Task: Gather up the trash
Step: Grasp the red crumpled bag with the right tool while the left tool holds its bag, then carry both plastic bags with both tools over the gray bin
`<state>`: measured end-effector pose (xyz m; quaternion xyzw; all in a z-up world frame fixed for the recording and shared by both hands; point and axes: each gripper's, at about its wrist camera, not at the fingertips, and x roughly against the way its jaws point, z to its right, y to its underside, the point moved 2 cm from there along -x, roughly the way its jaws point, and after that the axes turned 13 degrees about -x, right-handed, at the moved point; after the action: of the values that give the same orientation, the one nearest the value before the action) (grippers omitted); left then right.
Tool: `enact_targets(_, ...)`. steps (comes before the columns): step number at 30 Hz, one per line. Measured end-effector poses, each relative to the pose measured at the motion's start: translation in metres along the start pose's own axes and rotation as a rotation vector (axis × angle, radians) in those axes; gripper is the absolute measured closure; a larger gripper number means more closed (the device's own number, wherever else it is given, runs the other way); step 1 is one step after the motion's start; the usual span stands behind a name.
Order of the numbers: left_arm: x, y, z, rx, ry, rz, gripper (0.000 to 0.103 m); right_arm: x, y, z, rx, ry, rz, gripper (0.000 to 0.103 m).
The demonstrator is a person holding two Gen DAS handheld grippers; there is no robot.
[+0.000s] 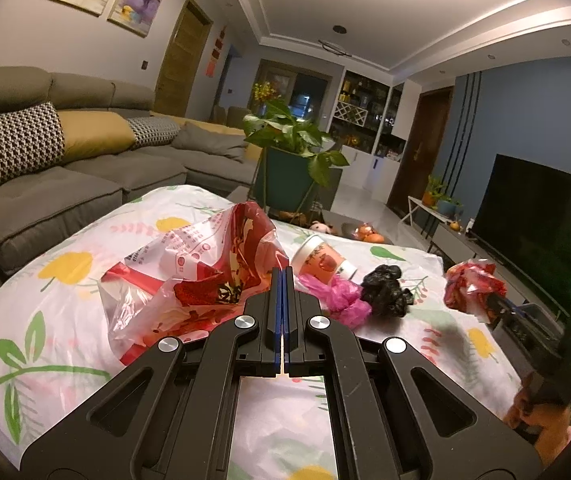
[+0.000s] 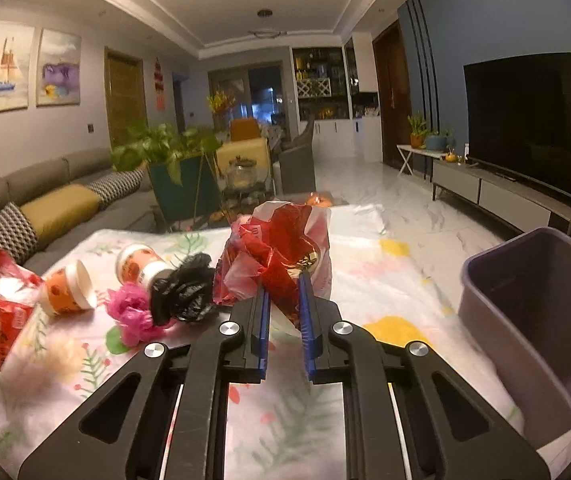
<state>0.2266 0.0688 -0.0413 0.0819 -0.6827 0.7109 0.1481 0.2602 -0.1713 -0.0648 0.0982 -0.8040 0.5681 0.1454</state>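
Right claw grips one red bag; two cups lie nearby.

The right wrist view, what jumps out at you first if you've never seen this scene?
The crumpled red bag clamped in the right gripper, held above the floral tablecloth. A purple bin stands just to its right. To the left lie a black bag, a pink bag and two paper cups, beside the larger red bag that the left gripper pinches.
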Motion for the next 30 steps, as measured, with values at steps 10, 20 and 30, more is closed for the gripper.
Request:
enact_targets(10, 0.017, -0.007, 0.034, -0.038, 0.054, 0.016, 0.103, 0.057, -0.013, 0.01, 0.007, -0.042, 0.079, 0.088)
enact_targets(20, 0.03, -0.016, 0.077, -0.097, 0.118, 0.032, 0.103, 0.092, -0.029, 0.041, -0.014, -0.022, 0.141, 0.088)
enact_targets(30, 0.028, -0.025, 0.154, -0.179, 0.229, 0.052, 0.103, 0.115, -0.044, 0.086, -0.038, 0.053, 0.198, 0.088)
